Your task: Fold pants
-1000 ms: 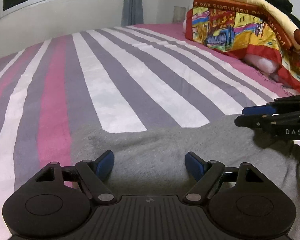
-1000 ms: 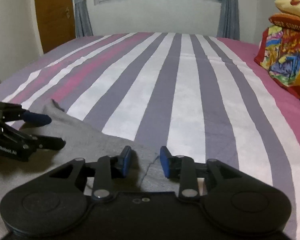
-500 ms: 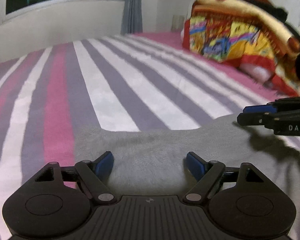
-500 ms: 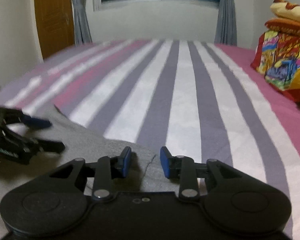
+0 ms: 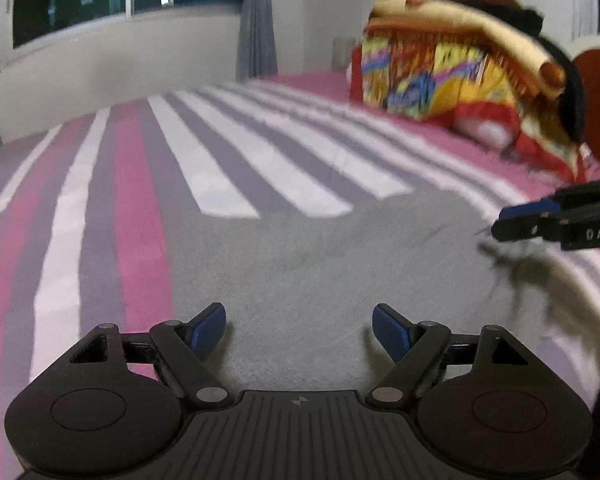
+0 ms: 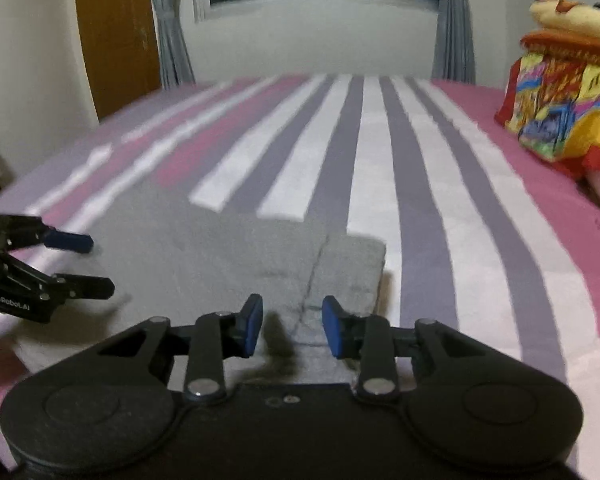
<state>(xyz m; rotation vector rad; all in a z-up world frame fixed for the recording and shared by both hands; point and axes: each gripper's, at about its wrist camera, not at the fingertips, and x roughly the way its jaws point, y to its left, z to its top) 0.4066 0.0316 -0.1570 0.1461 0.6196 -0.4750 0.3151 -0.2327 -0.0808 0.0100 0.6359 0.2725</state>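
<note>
Left wrist view: my left gripper (image 5: 299,330) hangs over the grey pants (image 5: 340,272), its blue pads spread wide with nothing between them but the cloth lying below. The pants lie flat on the striped bedsheet (image 5: 228,184), near the foot of the frame, their far edge running straight across the stripes. My right gripper (image 5: 512,222) enters from the right edge, over the garment's right side.

Right wrist view: my right gripper (image 6: 292,330) shows its pads part-way apart, empty, above a seam (image 6: 312,280) and just inside the square right corner (image 6: 374,246) of the pants (image 6: 204,248). My left gripper (image 6: 84,264) stands open above the left margin. A folded colourful blanket (image 6: 560,108) sits well apart, at the head of the bed.

I judge a fold has been laid and both tools are free for the next one. To do it well, I would bring each gripper down onto a corner of the same edge, pinch all the layers together, lift both evenly, and lay that edge square with the opposite one, keeping the cloth taut between the grippers.
</note>
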